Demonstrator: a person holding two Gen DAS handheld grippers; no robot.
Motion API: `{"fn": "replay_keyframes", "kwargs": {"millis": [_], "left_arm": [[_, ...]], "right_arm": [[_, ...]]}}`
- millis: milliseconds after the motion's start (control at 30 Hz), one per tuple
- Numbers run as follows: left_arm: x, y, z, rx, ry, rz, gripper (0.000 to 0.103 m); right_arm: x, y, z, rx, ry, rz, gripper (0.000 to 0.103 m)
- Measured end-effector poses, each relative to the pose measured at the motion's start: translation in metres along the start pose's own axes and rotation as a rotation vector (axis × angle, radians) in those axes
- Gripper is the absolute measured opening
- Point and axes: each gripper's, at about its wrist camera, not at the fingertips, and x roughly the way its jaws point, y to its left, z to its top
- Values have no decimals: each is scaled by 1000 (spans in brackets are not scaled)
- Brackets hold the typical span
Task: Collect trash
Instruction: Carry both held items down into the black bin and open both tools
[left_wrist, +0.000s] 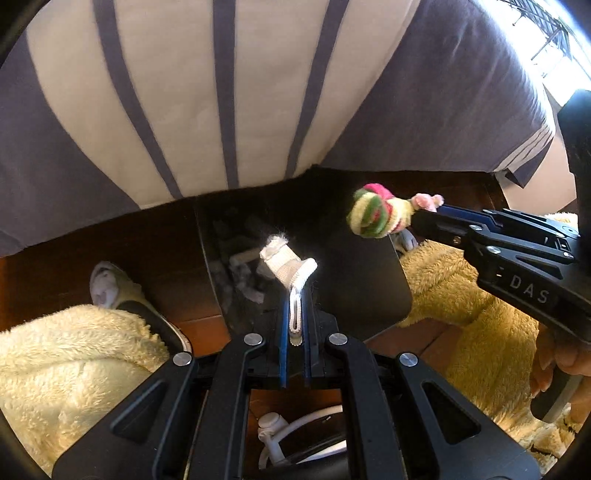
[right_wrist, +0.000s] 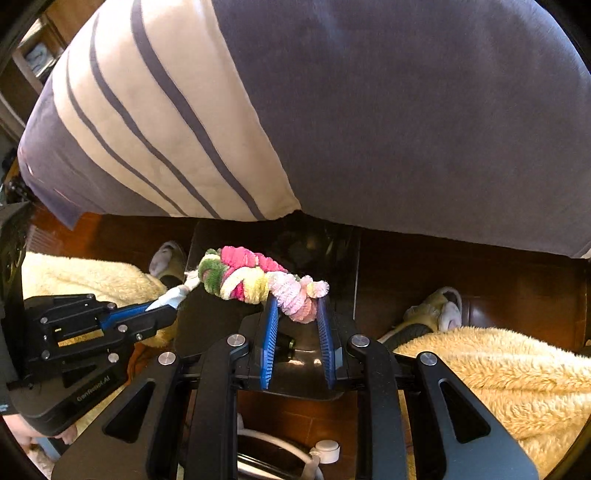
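Observation:
My left gripper (left_wrist: 295, 295) is shut on a white knitted strip (left_wrist: 288, 264), held over a black bin (left_wrist: 369, 280) that holds grey and white scraps (left_wrist: 243, 273). My right gripper (right_wrist: 297, 306) holds the pink end of a fluffy pink, green and yellow chenille piece (right_wrist: 243, 275) between its blue fingers, above the same bin (right_wrist: 340, 251). In the left wrist view the right gripper (left_wrist: 428, 206) comes in from the right with the chenille piece (left_wrist: 376, 216). In the right wrist view the left gripper (right_wrist: 173, 301) is at the left with the white strip (right_wrist: 184, 290).
A bed with a grey and cream striped cover (left_wrist: 221, 92) overhangs the bin. The person's legs in fuzzy yellow trousers (left_wrist: 66, 354) and slippers (left_wrist: 110, 288) flank the bin on a dark wood floor (right_wrist: 480, 266). A white cable (left_wrist: 295, 428) lies below.

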Motion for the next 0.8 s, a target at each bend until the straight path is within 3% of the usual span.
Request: {"fn": "replay_keyframes", "kwargs": {"millis": [100,167,233,300,400,467,567,667,800], "left_arm": [[3,-1,-1,-1,7,-14,8],[5,0,0,-2,14,-16,15],[5,1,-1,-9,12,-9,22],[3,1,-1,-15,9,-6,28],[-2,4,0,-25,-4,6,38],[-9,6,1,-34,-23,22,57],[-20,6,3,-28,-58,44,71],[-34,4,6,-20,-95,64,80],[-60,3,15,-16,-155,82,83]], "right_arm": [[1,2,0,-2,1,2,25],[2,3,1,-2,1,5,25],[1,3,4,4,0,7,33],[-1,0,4,16,-11,11,51],[-6,-6,4,34,-33,4,52],[-11,-10,6,45,-50,2,54],[-26,-15,10,57,-93,-14,63],[-44,-19,16,72,-137,-18,65],[-70,-24,26,72,-191,-21,66]]}}
